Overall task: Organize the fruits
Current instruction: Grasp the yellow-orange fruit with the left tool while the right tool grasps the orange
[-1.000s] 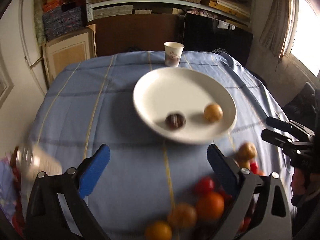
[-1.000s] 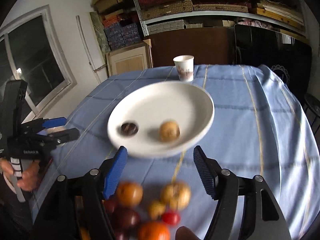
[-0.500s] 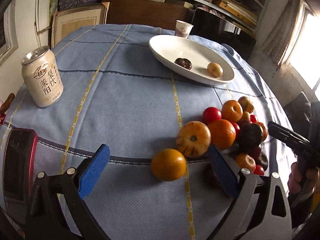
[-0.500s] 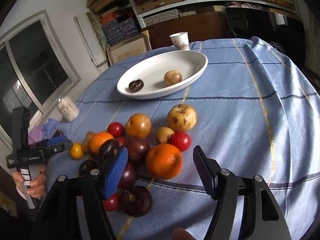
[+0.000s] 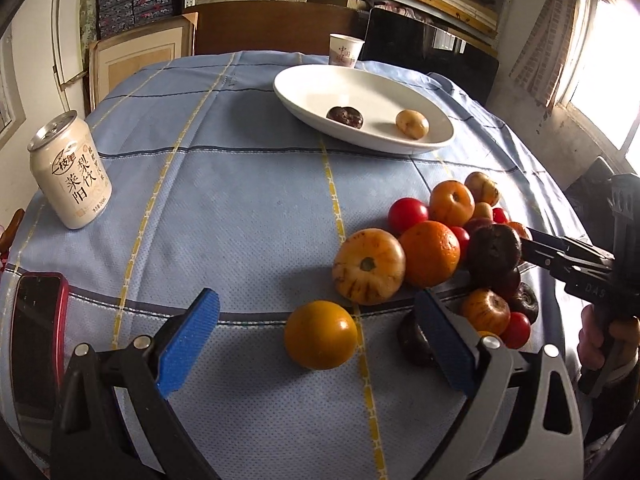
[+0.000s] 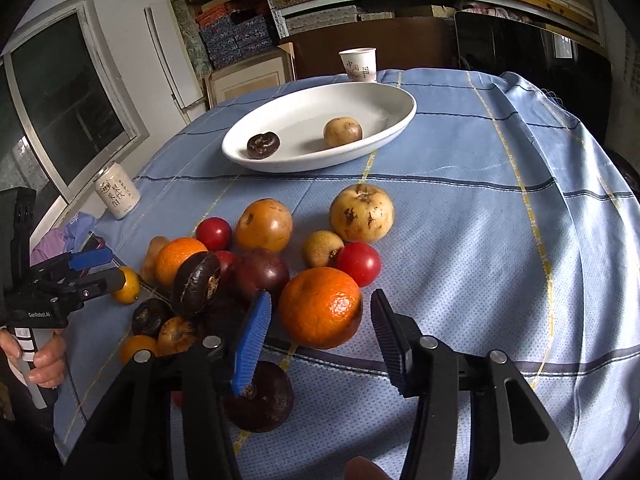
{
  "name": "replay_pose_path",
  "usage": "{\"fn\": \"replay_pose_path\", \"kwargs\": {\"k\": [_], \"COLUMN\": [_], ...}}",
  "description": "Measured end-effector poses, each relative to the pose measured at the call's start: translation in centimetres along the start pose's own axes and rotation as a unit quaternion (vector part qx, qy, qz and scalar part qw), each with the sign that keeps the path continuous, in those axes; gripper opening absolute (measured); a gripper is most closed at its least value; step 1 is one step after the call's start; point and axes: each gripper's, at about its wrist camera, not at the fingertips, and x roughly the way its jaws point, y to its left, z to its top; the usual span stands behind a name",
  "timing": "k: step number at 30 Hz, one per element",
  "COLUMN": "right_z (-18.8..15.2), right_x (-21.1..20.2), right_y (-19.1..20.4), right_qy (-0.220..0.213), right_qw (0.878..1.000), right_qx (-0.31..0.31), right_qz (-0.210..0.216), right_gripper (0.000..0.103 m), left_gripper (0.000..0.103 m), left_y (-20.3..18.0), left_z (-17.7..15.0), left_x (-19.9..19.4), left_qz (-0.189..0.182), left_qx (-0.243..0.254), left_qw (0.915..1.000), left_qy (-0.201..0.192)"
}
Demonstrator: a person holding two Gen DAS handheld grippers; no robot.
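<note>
A pile of fruit lies on the blue tablecloth: an orange [image 6: 321, 307], red tomatoes [image 6: 359, 263], a pale pear [image 6: 362, 213] and dark purple fruits [image 6: 196, 283]. A white oval plate [image 6: 400, 118] holds a dark fruit [image 6: 263, 145] and a tan fruit [image 6: 343, 131]. My right gripper [image 6: 320, 338] is open, its jaws on either side of the orange. My left gripper [image 5: 316, 340] is open around a small yellow-orange fruit [image 5: 321, 334]. In the left wrist view the plate [image 5: 292, 92] lies beyond the pile, and the right gripper [image 5: 560, 254] reaches in from the right.
A drink can [image 5: 71, 170] stands at the table's left edge, with a red phone [image 5: 34, 336] near the front left corner. A paper cup [image 5: 346, 49] stands behind the plate. Shelves and a dark cabinet are behind the table.
Both grippers have pulled back from over the plate to the fruit pile at the near side. The right one has closed in around the orange, the left one around the yellow-orange fruit.
</note>
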Motion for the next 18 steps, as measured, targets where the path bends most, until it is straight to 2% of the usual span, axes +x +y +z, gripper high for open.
{"fn": "replay_pose_path", "kwargs": {"k": [7,11,14,18], "right_z": [-0.1,0.0,0.1,0.1], "right_x": [0.3,-0.1,-0.5,-0.8], "right_y": [0.1,-0.7,-0.9,-0.9], "right_qy": [0.005,-0.005,-0.017,-0.025], "right_qw": [1.0,1.0,0.999,0.999], "right_qx": [-0.002,0.022,0.028,0.03], "right_qz": [0.001,0.006,0.005,0.006], "right_gripper": [0.046,0.045,0.045,0.045], "left_gripper": [0.096,0.096,0.08,0.073], "left_y": [-0.2,-0.2,-0.1,0.2], "left_z": [-0.2,-0.3,-0.3,-0.3], "left_x": [0.4,0.6,0.7,1.1], "left_qz": [0.004,0.007,-0.003,-0.004], "left_qx": [0.008,0.011,0.013,0.007], "left_qw": [0.9999,0.9999,0.9998,0.9997], "left_qy": [0.007,0.008,0.012,0.022]}}
